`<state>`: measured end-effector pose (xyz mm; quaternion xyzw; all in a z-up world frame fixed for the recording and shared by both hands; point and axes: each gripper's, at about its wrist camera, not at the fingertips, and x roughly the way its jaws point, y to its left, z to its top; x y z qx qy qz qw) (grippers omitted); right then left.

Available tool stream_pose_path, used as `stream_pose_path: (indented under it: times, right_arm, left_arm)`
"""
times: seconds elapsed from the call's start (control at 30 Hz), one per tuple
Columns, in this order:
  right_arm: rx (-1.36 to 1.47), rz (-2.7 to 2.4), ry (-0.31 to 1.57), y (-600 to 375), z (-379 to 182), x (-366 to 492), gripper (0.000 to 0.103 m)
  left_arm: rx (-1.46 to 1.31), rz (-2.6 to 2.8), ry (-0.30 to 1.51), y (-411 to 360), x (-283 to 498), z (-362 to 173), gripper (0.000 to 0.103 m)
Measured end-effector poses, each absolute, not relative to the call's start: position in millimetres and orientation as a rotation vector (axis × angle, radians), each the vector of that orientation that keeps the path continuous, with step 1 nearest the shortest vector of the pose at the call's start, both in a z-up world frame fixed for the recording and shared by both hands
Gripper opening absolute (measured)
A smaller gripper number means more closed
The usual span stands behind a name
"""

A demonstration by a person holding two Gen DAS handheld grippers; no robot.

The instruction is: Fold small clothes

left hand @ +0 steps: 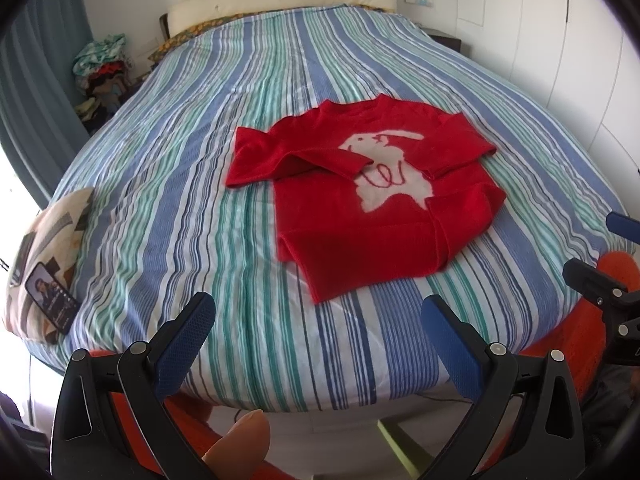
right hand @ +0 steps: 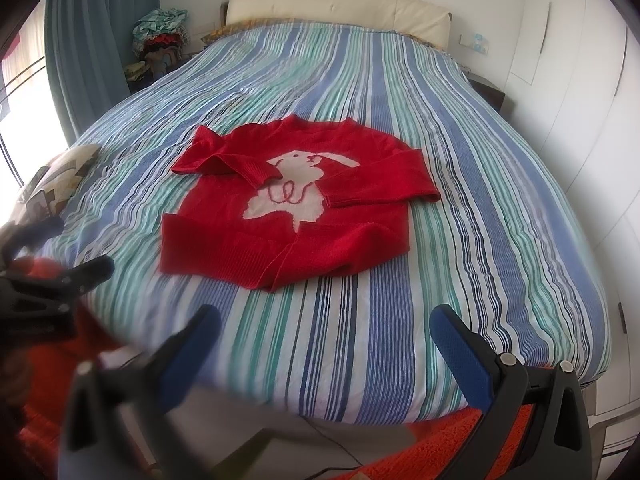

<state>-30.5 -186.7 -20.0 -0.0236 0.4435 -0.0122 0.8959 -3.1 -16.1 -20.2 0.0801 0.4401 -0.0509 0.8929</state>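
Red sweater [left hand: 384, 204] lies flat, front up, on the striped bedspread [left hand: 240, 216], middle of the bed and slightly toward the near edge; seen from the right wrist it sits left of centre [right hand: 288, 216]. Both sleeves already crossed in over the chest, cuffs meeting on the pale rabbit motif [right hand: 296, 188]. Hem ribbed, with one near corner turned up a little. Left gripper [left hand: 316, 332] hangs over the near edge of the bed, blue-padded tongs wide apart, nothing between them; a fingertip [left hand: 240, 444] shows beneath it. Right gripper [right hand: 324, 340] likewise spread and empty, well short of the garment, its left finger blurred. Judgement: a soft, light knit, limp with no stiffness, so it will sag and drape from whatever point is pinched; the fuzzy surface should grip the mesh pads rather than slip. Not fragile, though loose knit can stretch if dragged. Best hold looks to be the two hem corners at the near side, one per gripper, lifting both layers together and carrying them far toward the collar. The bedspread is thin woven cotton, lightly wrinkled, and could be caught along with the hem. A patterned cushion [left hand: 48, 248] with a phone [left hand: 50, 300] on it sits at the near left, well apart.
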Motion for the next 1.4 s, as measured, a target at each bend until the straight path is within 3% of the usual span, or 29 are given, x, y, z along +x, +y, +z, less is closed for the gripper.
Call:
stream_pose_path:
  times: [1.4]
  right_arm:
    - [-0.046,-0.023,0.937,-183.1,-22.9,-31.0,0.103]
  left_arm:
    - [0.163,-0.094,0.936,-14.7,-2.8,-25.2,0.103]
